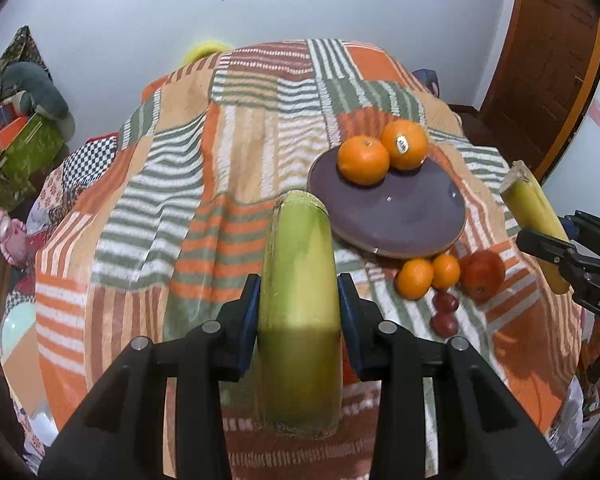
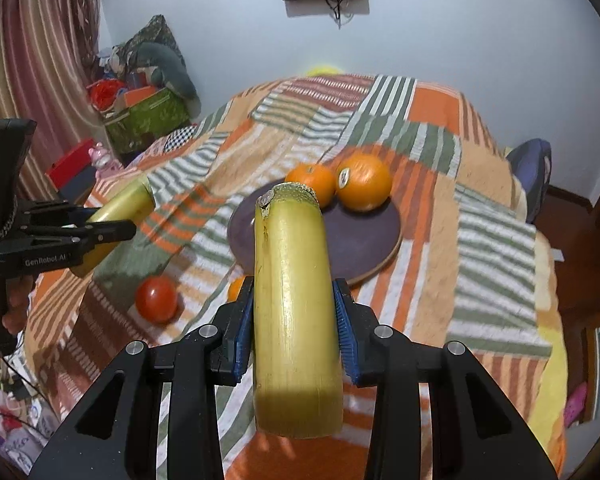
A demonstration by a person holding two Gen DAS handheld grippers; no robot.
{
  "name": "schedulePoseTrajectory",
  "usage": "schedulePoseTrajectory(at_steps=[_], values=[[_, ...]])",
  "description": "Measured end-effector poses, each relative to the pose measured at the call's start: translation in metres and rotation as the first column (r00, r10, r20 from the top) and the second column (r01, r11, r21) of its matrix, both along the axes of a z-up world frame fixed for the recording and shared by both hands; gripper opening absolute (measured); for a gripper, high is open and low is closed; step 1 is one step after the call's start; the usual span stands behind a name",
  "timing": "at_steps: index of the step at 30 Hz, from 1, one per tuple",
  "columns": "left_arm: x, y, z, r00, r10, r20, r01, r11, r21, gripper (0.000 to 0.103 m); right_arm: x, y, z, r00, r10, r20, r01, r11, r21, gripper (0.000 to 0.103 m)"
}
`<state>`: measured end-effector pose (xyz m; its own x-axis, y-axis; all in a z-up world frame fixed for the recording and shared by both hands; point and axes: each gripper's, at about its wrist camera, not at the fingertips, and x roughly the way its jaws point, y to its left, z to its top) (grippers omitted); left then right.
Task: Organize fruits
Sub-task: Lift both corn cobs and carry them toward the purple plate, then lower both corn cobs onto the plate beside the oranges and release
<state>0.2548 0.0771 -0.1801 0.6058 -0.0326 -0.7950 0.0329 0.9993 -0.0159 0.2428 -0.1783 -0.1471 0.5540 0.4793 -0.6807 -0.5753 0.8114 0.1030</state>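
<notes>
Left tongs (image 1: 299,300): pinching greenish cane piece (image 1: 298,320).
Right tongs (image 2: 294,320): pinching yellow cane piece (image 2: 294,300).
Plate (image 1: 400,216): two oranges (image 1: 363,160), one stickered.
Writing: "GenRobot.AI".

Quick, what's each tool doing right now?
Left tool: closed on a greenish stalk piece.
Right tool: closed on a yellow stalk piece.

Striped patchwork blanket (image 1: 172,216) (on a bed) bears a plate (image 1: 396,216) and loose fruit (image 1: 416,278).
</notes>
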Motion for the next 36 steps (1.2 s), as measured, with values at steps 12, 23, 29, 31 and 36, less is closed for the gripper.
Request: schedulePoseTrajectory(at_steps=[12, 23, 29, 31, 36], values=[[0.046, -0.035, 0.006, 0.997, -0.076, 0.013, 0.076, 0.997, 0.021, 0.037, 0.038, 0.005, 0.003, 0.999, 0.005, 0.035, -0.004, 1.000, -0.022, 0.034], [0.102, -0.043, -0.026, 0.995, -0.064, -0.070, 0.065, 0.998, 0.009, 0.037, 0.073, 0.025, -0.020, 0.998, 0.051, -0.031, -0.053, 0.997, -0.056, 0.034], [0.126, -0.040, -0.040, 0.995, -0.028, -0.098, 0.031, 0.999, 0.032, 0.037, 0.097, 0.028, -0.038, 0.993, 0.050, -0.111, -0.058, 0.996, -0.065, 0.034], [0.132, -0.041, -0.045, 0.994, -0.025, -0.109, 0.029, 0.999, 0.033, 0.037, 0.101, 0.029, -0.042, 0.990, 0.052, -0.134, -0.061, 0.996, -0.063, 0.034], [0.140, -0.042, -0.054, 0.993, -0.010, -0.116, 0.016, 0.998, 0.053, 0.037, 0.103, 0.030, -0.049, 0.986, 0.057, -0.159, -0.069, 0.995, -0.072, 0.034]])
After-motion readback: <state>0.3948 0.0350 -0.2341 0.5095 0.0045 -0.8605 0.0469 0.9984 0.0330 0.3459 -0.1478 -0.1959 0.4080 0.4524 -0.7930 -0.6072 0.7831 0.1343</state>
